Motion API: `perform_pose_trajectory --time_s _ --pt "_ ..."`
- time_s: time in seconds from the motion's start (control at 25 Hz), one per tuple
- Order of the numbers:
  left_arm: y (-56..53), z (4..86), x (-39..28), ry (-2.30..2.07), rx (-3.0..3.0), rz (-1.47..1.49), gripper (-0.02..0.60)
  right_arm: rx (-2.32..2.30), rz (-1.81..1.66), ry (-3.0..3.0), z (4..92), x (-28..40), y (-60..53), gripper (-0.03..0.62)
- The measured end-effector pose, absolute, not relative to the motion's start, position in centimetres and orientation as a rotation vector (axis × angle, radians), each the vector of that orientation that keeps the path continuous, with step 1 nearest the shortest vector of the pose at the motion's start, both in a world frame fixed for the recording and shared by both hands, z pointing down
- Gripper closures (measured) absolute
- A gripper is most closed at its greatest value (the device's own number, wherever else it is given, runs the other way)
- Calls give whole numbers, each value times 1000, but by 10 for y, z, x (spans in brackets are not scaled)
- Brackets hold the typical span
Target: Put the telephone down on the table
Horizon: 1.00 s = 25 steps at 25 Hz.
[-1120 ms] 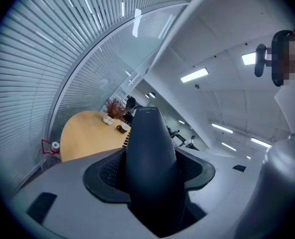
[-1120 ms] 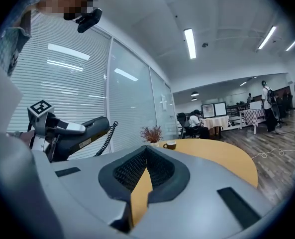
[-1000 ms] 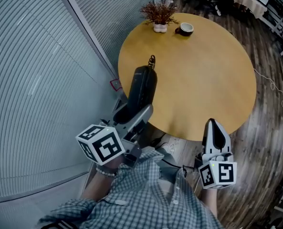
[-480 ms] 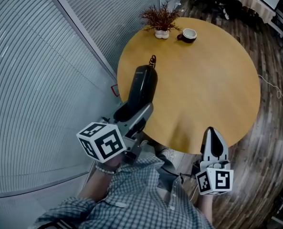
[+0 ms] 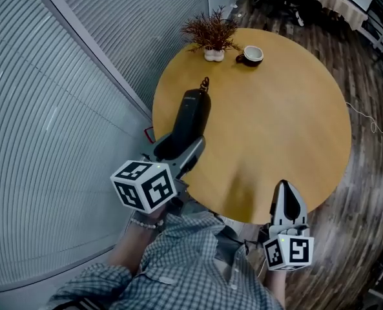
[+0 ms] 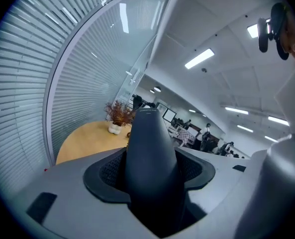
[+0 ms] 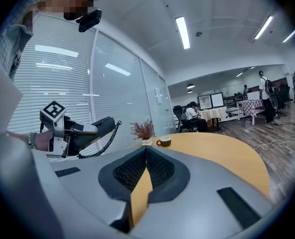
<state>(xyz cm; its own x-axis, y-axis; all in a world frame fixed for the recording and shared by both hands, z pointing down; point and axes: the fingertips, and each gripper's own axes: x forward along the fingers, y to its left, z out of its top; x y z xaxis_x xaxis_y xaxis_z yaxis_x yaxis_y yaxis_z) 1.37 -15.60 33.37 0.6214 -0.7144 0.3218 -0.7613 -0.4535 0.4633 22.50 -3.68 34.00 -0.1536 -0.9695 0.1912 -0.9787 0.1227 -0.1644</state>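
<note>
The left gripper has its fingers spread wide and clamped on the telephone, a dark handset that runs lengthwise between the pads and sticks out well past their tips. Seen from the right gripper view, the handset is held in the air, its coiled cord hanging beneath. It appears to hang over the left edge of the round tabletop without touching it. The right gripper hovers at the near edge, well apart from the handset, fingers pressed together at the tips with nothing between them.
</note>
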Motion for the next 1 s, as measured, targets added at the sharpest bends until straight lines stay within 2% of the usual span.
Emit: perform_pose_trajectory --time_s 0.6,1.0 --pt "-301 419 -7 -1205 2331 352 302 1958 478 -2258 369 179 -113 586" --pt "-409 505 -38 -1267 2251 572 302 1968 558 -2159 395 167 -152 586"
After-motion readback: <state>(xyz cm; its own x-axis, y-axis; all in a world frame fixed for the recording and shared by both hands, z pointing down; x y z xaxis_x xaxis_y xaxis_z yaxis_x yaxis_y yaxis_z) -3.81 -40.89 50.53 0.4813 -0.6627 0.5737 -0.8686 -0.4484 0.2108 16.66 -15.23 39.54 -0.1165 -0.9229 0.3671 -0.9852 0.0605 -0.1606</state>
